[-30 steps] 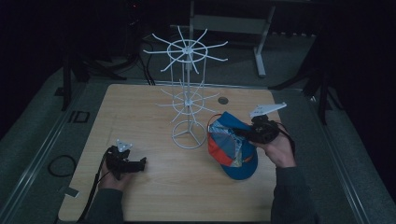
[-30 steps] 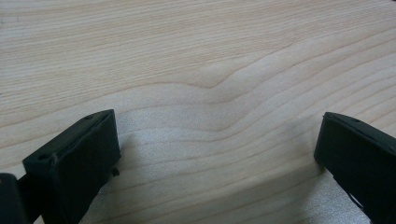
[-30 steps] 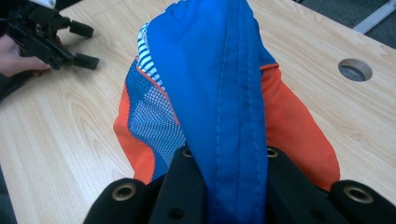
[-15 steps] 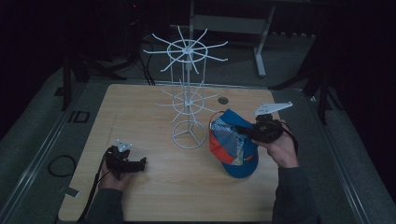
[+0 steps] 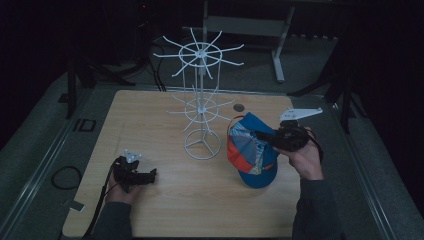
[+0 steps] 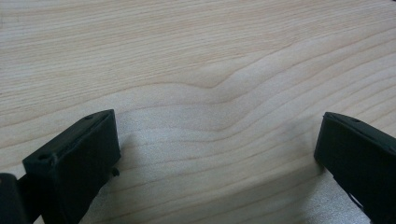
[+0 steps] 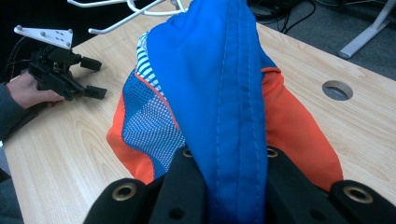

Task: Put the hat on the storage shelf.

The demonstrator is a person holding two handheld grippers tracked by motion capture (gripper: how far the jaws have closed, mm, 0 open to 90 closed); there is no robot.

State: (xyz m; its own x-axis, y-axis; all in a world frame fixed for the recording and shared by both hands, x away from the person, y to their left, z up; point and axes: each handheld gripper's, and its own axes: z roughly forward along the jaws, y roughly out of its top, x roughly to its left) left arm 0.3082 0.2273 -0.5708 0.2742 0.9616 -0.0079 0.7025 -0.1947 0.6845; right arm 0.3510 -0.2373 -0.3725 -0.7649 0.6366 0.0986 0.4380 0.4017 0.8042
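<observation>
A blue and orange cap (image 5: 251,152) with a mesh and striped inside lies partly on the table, to the right of a white wire display rack (image 5: 200,107). My right gripper (image 5: 261,135) is shut on the cap's blue brim (image 7: 219,93), with both jaws pressed against the fabric (image 7: 226,163), and lifts that edge off the wood. My left gripper (image 5: 149,175) rests at the front left of the table, far from the cap. Its jaws stand wide apart over bare wood (image 6: 219,149). It is also seen across the table as the left gripper (image 7: 93,77).
The rack's round wire base (image 5: 202,145) stands mid-table, and its arms (image 7: 135,9) spread just beyond the cap. A round cable hole (image 5: 239,107) sits at the table's far side. Dark floor, cables and stand legs surround the wooden table (image 5: 165,210).
My right gripper has shifted slightly right and up with the cap's brim in it. The left gripper has stayed put.
</observation>
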